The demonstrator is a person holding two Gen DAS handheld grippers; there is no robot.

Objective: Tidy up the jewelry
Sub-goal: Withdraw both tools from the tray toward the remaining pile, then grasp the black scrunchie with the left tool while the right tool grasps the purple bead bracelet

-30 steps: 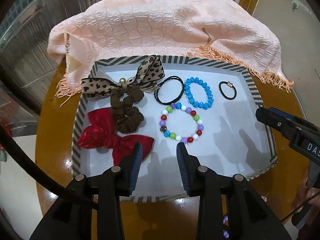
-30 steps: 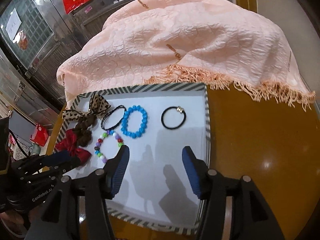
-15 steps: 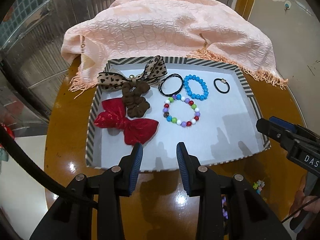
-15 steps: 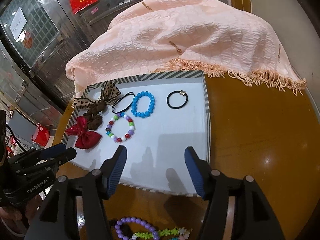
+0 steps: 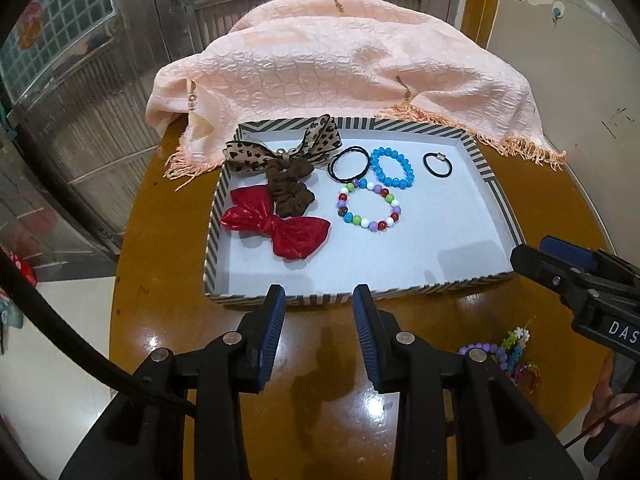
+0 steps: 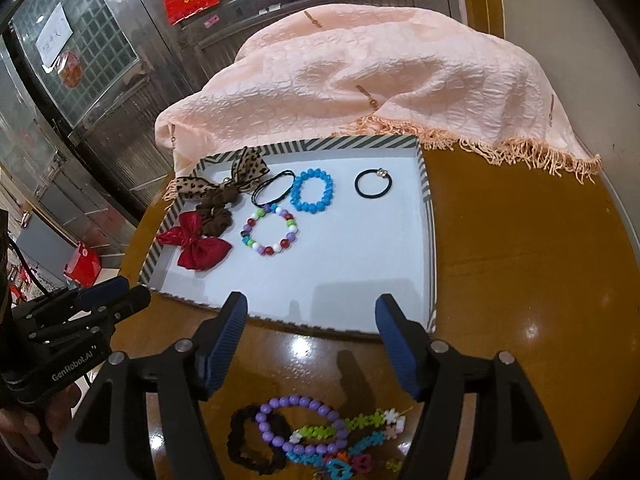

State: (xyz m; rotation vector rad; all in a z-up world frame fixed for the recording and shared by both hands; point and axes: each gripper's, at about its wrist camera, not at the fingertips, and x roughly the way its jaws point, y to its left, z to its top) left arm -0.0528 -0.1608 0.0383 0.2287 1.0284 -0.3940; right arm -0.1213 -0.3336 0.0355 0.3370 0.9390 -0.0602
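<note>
A striped-rim tray [image 5: 496, 196] [image 6: 430, 248] sits on a round wooden table. In it lie a leopard bow [image 5: 280, 146], a brown scrunchie [image 5: 290, 192], a red bow [image 5: 280, 226] [image 6: 196, 246], a thin black hair tie [image 5: 351, 164], a blue bead bracelet [image 5: 391, 168] [image 6: 312, 192], a multicolour bead bracelet [image 5: 368, 210] [image 6: 270, 232] and a small black hair tie [image 5: 437, 165] [image 6: 373, 185]. A purple bead bracelet [image 6: 300, 424], a black scrunchie [image 6: 252, 448] and colourful bracelets [image 6: 360, 440] lie on the table in front of the tray. My left gripper [image 5: 319, 332] is open and empty before the tray's near edge. My right gripper [image 6: 312, 344] is open and empty above the loose pile.
A peach fringed cloth [image 5: 344, 68] [image 6: 380, 80] is heaped behind the tray on the table's far side. Metal shutters and glass blocks stand beyond. The table's rim curves close on the left and right.
Both grippers have drawn back from above the tray to the table in front of it. The loose bracelets in front of the tray have come into view.
</note>
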